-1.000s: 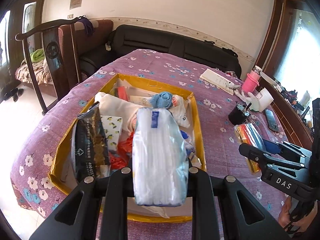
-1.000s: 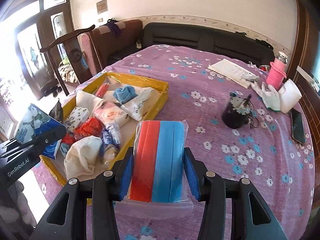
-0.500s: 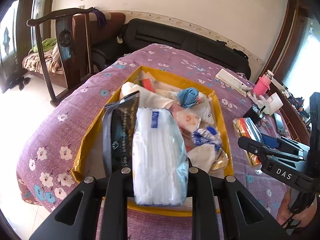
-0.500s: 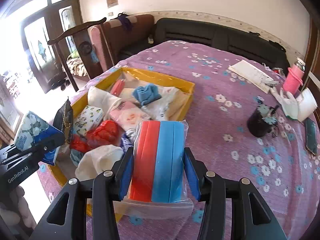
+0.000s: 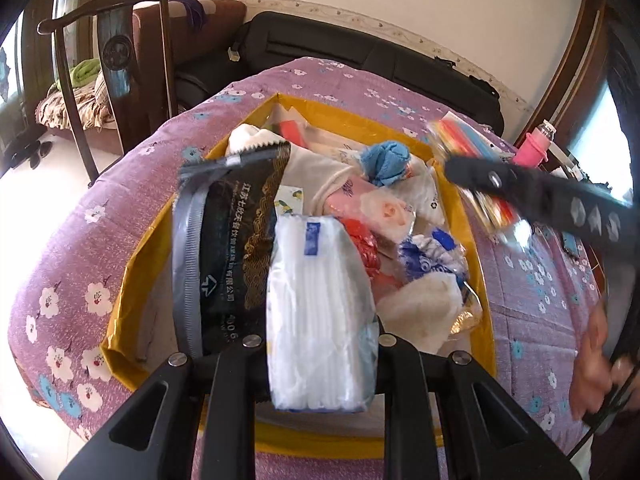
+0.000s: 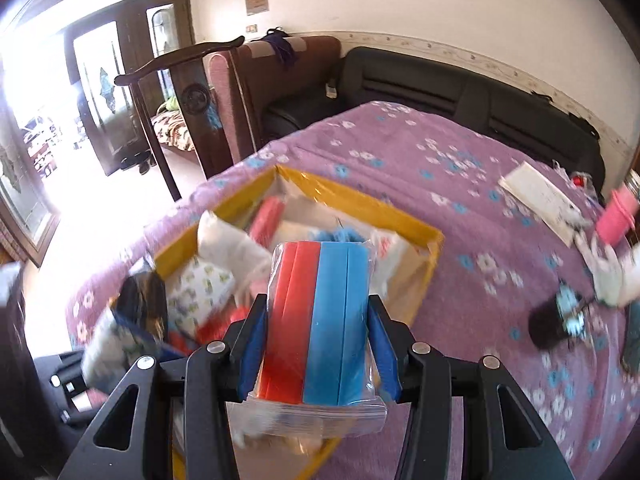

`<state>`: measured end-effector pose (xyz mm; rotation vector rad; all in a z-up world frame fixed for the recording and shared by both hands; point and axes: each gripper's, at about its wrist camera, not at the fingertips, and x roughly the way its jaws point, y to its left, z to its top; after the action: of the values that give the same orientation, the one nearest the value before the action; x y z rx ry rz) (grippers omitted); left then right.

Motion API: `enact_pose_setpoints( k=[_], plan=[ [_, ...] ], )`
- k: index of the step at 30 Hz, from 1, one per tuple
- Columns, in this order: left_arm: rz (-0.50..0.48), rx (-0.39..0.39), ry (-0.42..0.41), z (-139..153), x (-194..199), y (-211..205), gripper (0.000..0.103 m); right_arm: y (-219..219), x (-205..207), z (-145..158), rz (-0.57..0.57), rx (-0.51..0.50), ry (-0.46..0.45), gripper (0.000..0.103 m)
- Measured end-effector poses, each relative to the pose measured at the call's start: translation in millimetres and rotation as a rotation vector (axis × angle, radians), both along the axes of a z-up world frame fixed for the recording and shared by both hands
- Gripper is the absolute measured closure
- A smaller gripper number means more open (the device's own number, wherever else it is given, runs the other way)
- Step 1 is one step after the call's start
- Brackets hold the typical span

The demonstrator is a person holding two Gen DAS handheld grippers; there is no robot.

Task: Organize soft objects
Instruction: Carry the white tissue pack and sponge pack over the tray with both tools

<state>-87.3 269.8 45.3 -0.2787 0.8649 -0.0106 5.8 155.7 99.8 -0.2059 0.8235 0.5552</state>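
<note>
My left gripper (image 5: 320,344) is shut on a white tissue pack (image 5: 320,312) in clear wrap. It hangs just over the near end of a yellow box (image 5: 128,280) full of soft items. In that box are a black pouch (image 5: 228,248), a blue cloth (image 5: 384,160) and red and white packets. My right gripper (image 6: 318,332) is shut on a red-and-blue pack (image 6: 320,312) in a zip bag, over the box's (image 6: 360,200) near right part. In the left wrist view the right gripper (image 5: 480,176) shows blurred at the box's far right corner.
The box lies on a table with a purple flowered cloth (image 6: 440,152). On its right side stand a black cup (image 6: 552,328), a pink bottle (image 6: 618,216) and a white booklet (image 6: 540,200). A wooden chair (image 5: 116,52) and a black sofa (image 5: 360,56) stand behind.
My right gripper has swung left with the red-and-blue pack, from beside the box to over it. My left gripper has sunk closer to the box with the tissue pack.
</note>
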Motion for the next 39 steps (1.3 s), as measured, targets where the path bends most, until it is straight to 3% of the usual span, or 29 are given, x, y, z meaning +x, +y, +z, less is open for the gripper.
enact_pose_setpoints(
  k=[8,14,21,32,39],
  plan=[
    [-0.018,-0.006,-0.010,-1,6,4,0.082,51,72,-8,0.042,-0.036,0.070,0.051],
    [-0.040,-0.004,-0.021,-3,10,5,0.082,91,113,-28,0.043,-0.121,0.095,0.051],
    [-0.060,-0.028,-0.025,-5,9,11,0.082,115,131,-52,0.049,-0.219,0.103,0.051],
    [-0.069,-0.046,-0.009,-4,0,8,0.082,122,136,-63,0.041,-0.229,0.153,0.051],
    [-0.064,-0.007,-0.017,-4,-3,1,0.078,119,132,-60,0.025,-0.234,0.139,0.049]
  ],
)
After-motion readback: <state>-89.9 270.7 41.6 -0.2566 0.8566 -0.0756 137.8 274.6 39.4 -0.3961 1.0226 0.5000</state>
